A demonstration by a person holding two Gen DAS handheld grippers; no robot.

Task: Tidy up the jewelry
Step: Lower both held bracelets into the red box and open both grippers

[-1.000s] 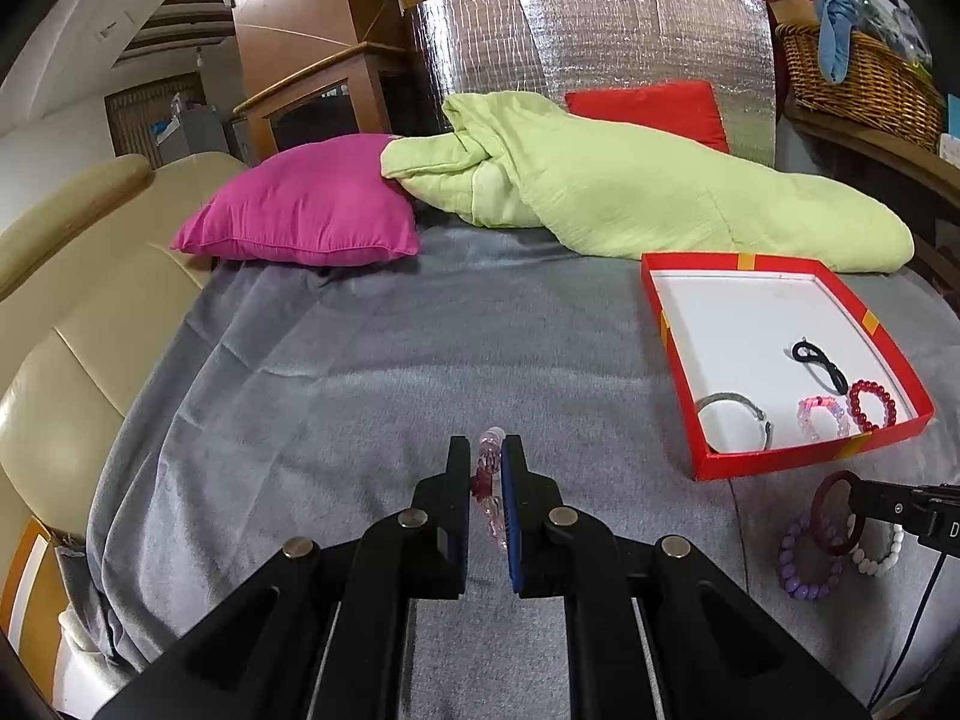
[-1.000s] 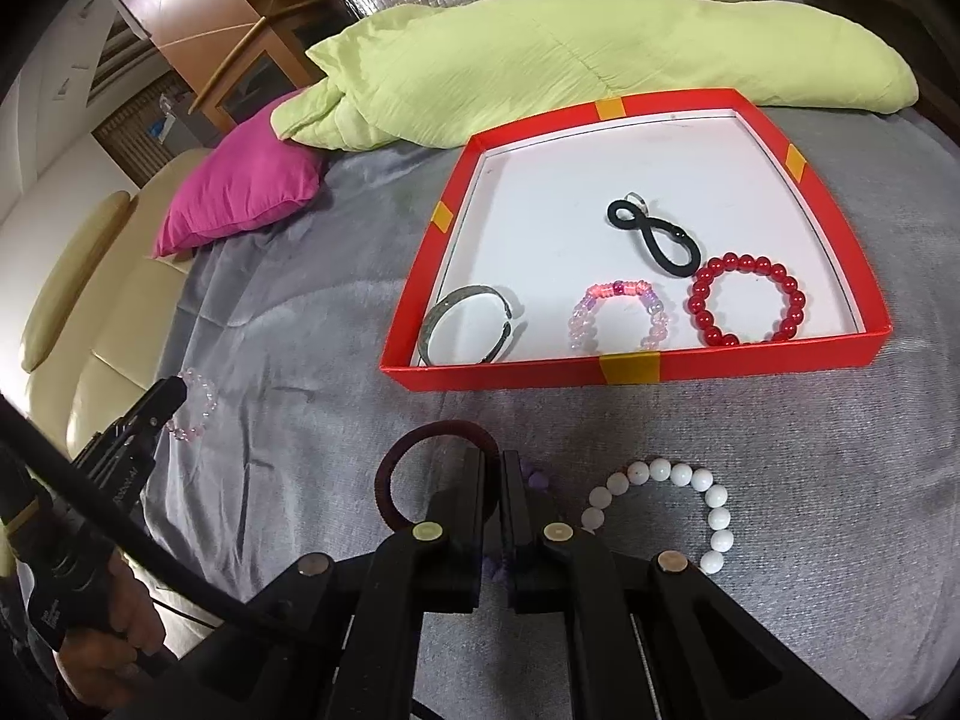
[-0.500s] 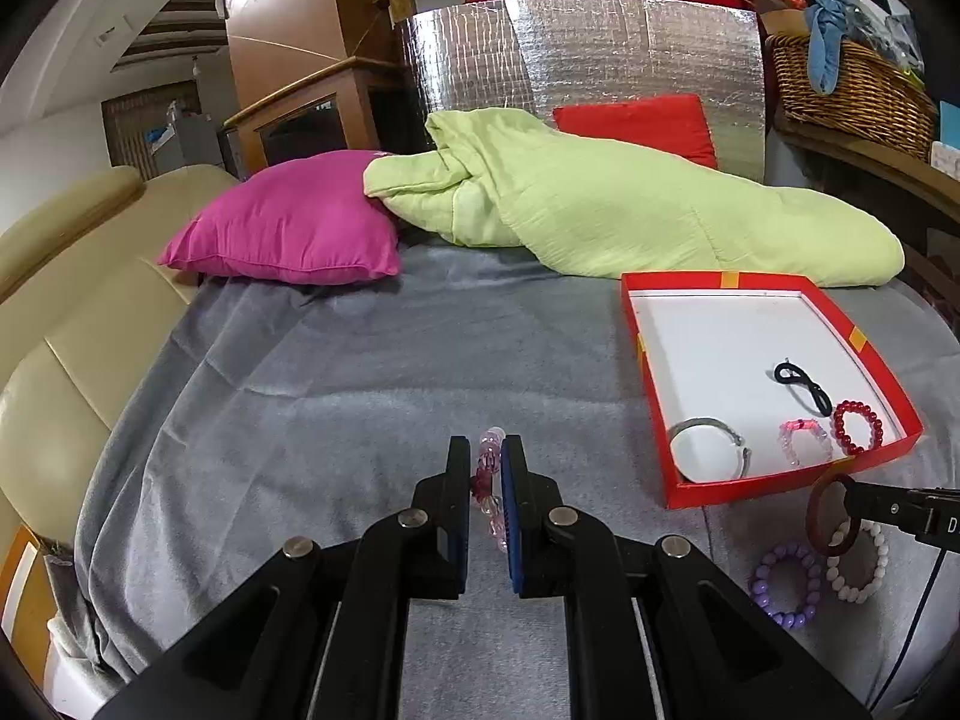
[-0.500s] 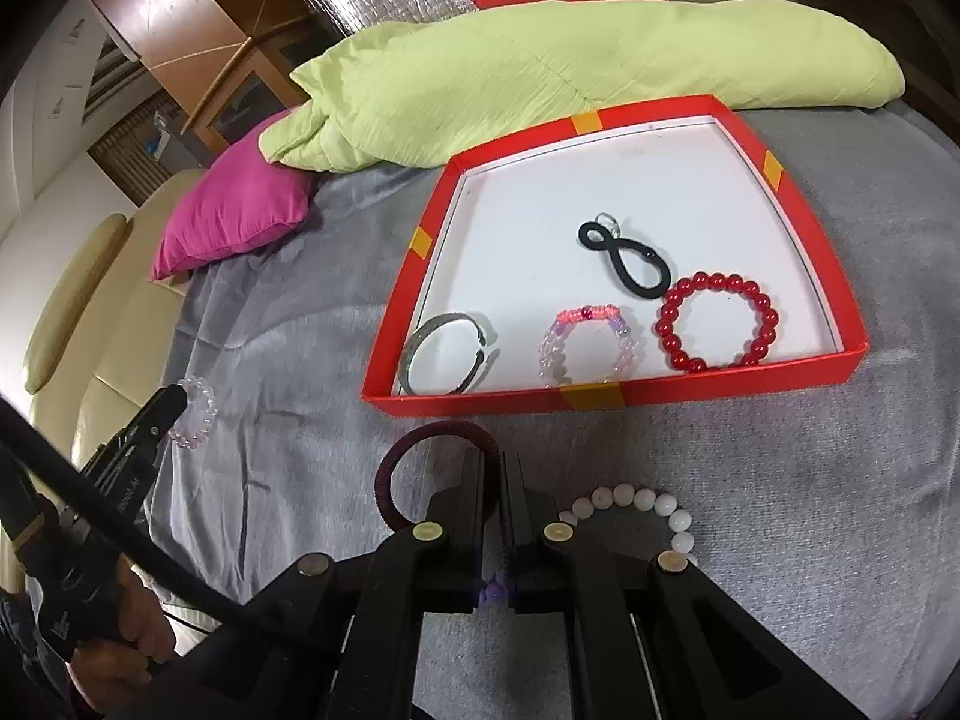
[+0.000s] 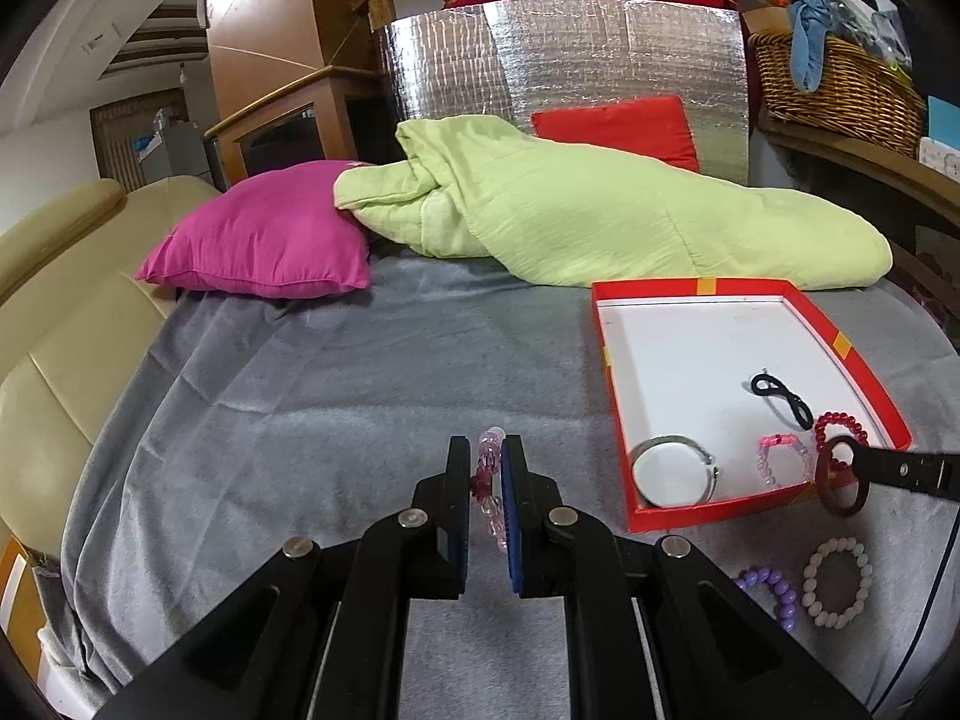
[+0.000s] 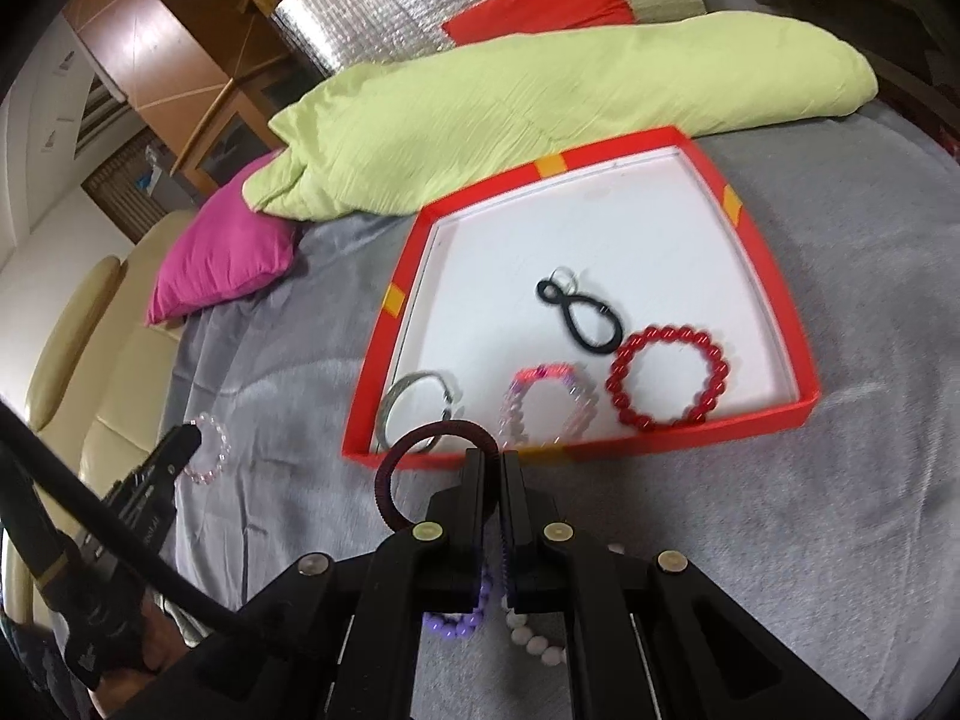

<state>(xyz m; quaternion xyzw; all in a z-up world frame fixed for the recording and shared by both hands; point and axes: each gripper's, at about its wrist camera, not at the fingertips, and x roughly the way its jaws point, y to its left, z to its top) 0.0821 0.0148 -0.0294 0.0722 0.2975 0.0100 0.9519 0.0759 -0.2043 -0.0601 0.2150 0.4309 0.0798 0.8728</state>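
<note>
While a grey fleece blanket (image 5: pixel 288 396) covers the whole work surface, a long lime-green quilted bolster (image 5: pixel 600 222) lies across its far side, with a magenta square cushion (image 5: pixel 264 246) touching its left end. Nearer, toward the right, a shallow red cardboard tray with a white floor (image 6: pixel 768 258) sits flat on the blanket. Inside it, along the near wall, lie a silver metal cuff bangle (image 6: pixel 420 399), a pale pink beaded bracelet (image 6: pixel 549 399) and a red round-bead bracelet (image 6: pixel 666 378); a black figure-eight hair tie (image 6: pixel 579 315) lies just behind them.

Above the near left corner of the tray, the right gripper (image 6: pixel 500 459) is clenched on a dark maroon elastic ring (image 6: pixel 408 465), which hangs out to the left of its fingertips. Over bare blanket, well left of the tray, the left gripper (image 5: pixel 486 468) is clamped on a clear pink crystal bead bracelet (image 5: pixel 487 483), held edge-on between its pads. On the blanket in front of the tray rest a white bead bracelet (image 5: pixel 837 582) and a purple bead bracelet (image 5: pixel 771 591), just beside each other.
</note>
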